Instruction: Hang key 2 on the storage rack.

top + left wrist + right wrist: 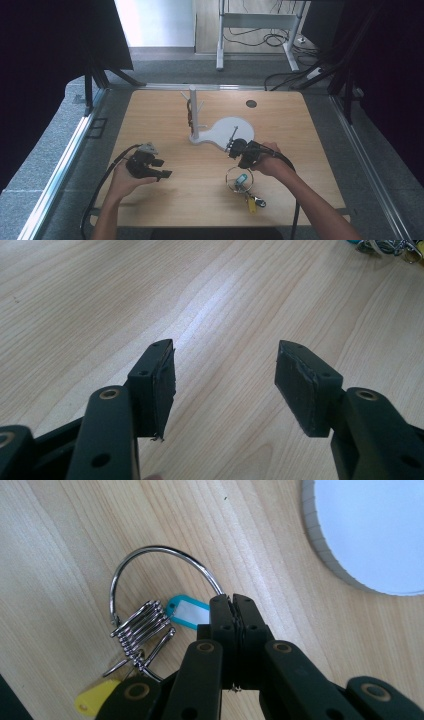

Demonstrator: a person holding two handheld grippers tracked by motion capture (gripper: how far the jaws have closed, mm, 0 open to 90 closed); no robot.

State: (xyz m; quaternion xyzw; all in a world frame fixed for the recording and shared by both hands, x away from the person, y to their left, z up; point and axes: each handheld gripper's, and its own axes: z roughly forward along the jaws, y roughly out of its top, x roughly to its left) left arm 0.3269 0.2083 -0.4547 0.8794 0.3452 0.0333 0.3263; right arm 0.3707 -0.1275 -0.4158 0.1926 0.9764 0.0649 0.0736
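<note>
Surface: light wooden table [165, 195], grain running lengthwise, with a small dark round hole [251, 103] near the far edge. Room: grey carpet floor [50, 145] around the table, dark curtains at both sides, a metal desk frame [255, 30] and loose cables beyond.

Left gripper [225, 377]: jaws spread wide, nothing between them, held over bare wood at the near left of the table; in the high view it [161, 169] sits in the person's left hand.

Right gripper [232, 605]: jaws pressed together on the wire of the key ring [155, 555], pinching it at the right end of the loop; in the high view it [231, 148] is seen right of centre.

Key ring: large metal loop lying flat on the table near the front, right of centre [239, 180]. It carries a bunch of smaller rings [142, 627], a blue tag [189, 611] and a yellow tag [95, 697].

Other things: white stand [193, 112] with pegs at mid table, its round white base [370, 525] just beside the right gripper.
</note>
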